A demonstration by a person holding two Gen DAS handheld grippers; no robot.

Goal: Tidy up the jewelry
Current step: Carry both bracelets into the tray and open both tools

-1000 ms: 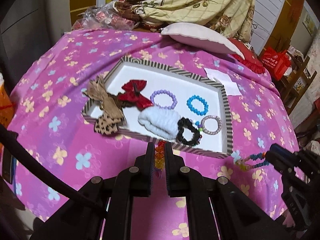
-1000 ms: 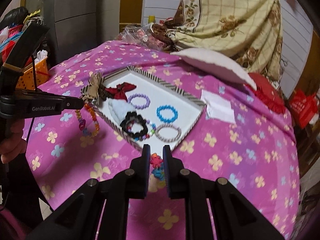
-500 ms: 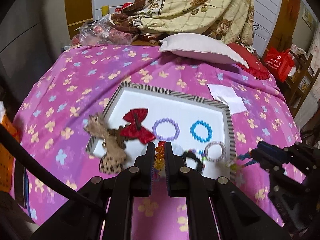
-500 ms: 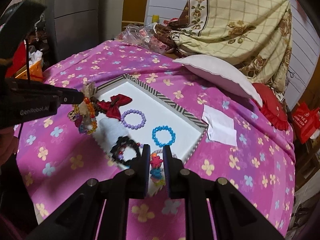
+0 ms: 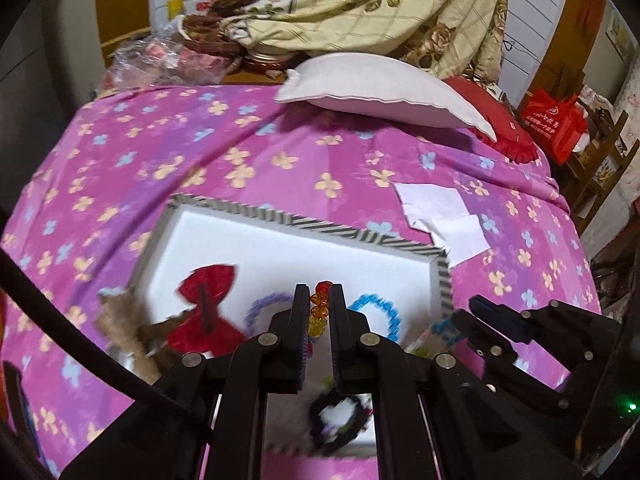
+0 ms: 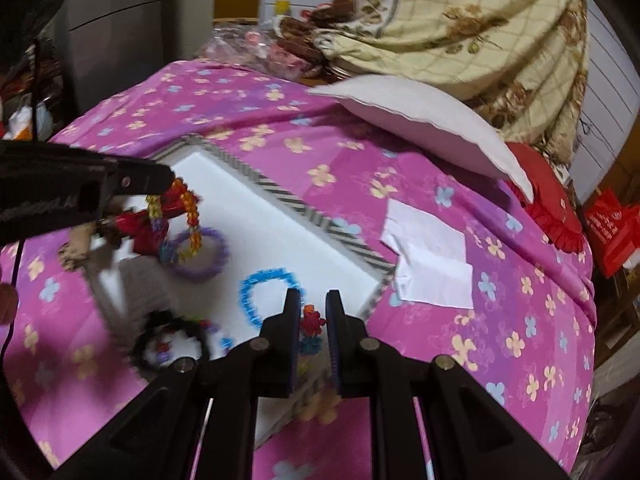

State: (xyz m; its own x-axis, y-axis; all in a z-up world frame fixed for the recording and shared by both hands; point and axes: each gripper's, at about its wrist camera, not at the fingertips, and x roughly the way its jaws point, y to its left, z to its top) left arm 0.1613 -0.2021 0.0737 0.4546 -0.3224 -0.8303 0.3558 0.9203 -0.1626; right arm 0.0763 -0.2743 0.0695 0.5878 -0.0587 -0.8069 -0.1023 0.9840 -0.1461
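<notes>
A white tray with a striped rim (image 5: 320,226) (image 6: 280,192) lies on the pink flowered cloth. In it are a red bow (image 5: 206,304), a purple bracelet (image 6: 204,256), a blue bracelet (image 5: 380,316) (image 6: 268,292) and a black scrunchie (image 5: 338,420) (image 6: 168,340). My left gripper (image 5: 319,290) is shut on an orange-and-red bead bracelet (image 5: 319,308), which hangs over the tray in the right wrist view (image 6: 184,216). My right gripper (image 6: 313,296) is shut on a colourful flower-bead bracelet (image 6: 311,330) above the tray's near right part.
A tan and leopard bow (image 5: 124,324) hangs over the tray's left rim. White paper sheets (image 5: 440,216) lie right of the tray. A white pillow (image 5: 380,88), a red cushion (image 5: 500,128) and a plaid blanket (image 5: 360,8) lie at the back.
Both grippers have moved forward over the tray with their bracelets. The tray now lies closer beneath them.
</notes>
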